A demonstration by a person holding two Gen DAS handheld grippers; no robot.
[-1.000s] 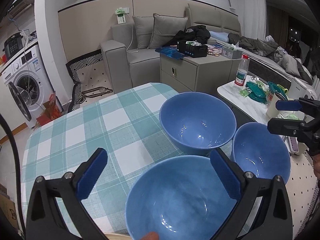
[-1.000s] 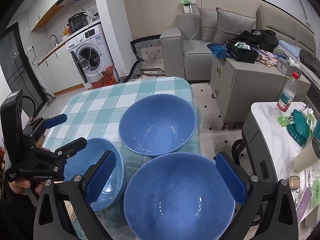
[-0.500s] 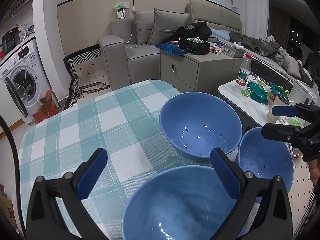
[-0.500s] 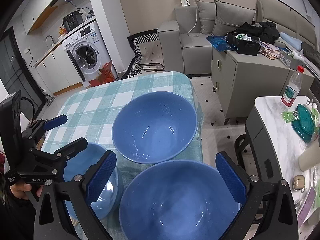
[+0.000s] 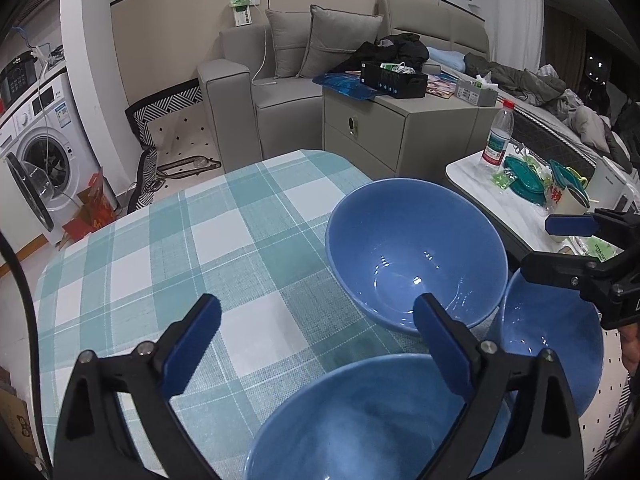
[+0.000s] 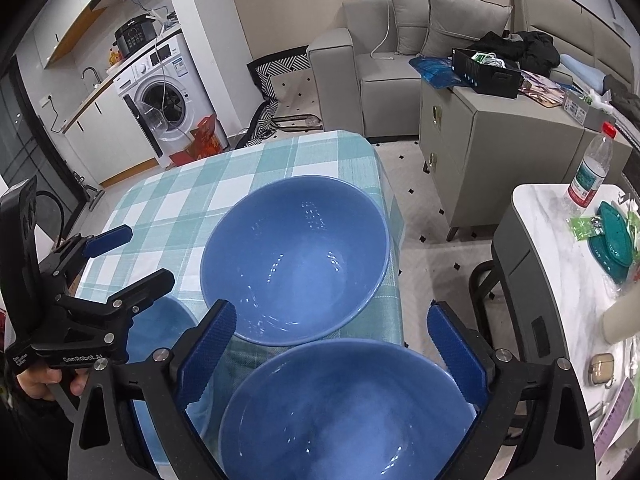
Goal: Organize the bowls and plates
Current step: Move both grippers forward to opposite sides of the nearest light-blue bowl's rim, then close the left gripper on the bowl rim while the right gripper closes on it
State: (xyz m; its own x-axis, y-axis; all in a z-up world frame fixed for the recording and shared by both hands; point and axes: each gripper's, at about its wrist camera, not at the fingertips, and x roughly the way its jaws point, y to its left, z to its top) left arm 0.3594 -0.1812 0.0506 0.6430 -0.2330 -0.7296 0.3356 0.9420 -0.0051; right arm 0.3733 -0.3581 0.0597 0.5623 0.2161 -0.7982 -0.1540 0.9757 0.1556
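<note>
Three blue bowls sat on the checked tablecloth (image 5: pixel 224 240): the far bowl (image 5: pixel 416 252) lay beyond both spread grippers, the left gripper (image 5: pixel 320 344), its jaws just narrowing, over the near-left bowl (image 5: pixel 360 420), the right gripper (image 6: pixel 332 344) over the near-right bowl (image 6: pixel 344 412).

Left wrist view: close above the checked table (image 5: pixel 168 264), angled down and forward toward the sofa (image 5: pixel 276 92). Right wrist view: just to its right, same downward tilt, facing the washer (image 6: pixel 164 96) and sofa. Shared by both: three blue bowls, the far bowl (image 5: pixel 416 252) (image 6: pixel 296 256) central, plus each other's gripper at frame edge.
</note>
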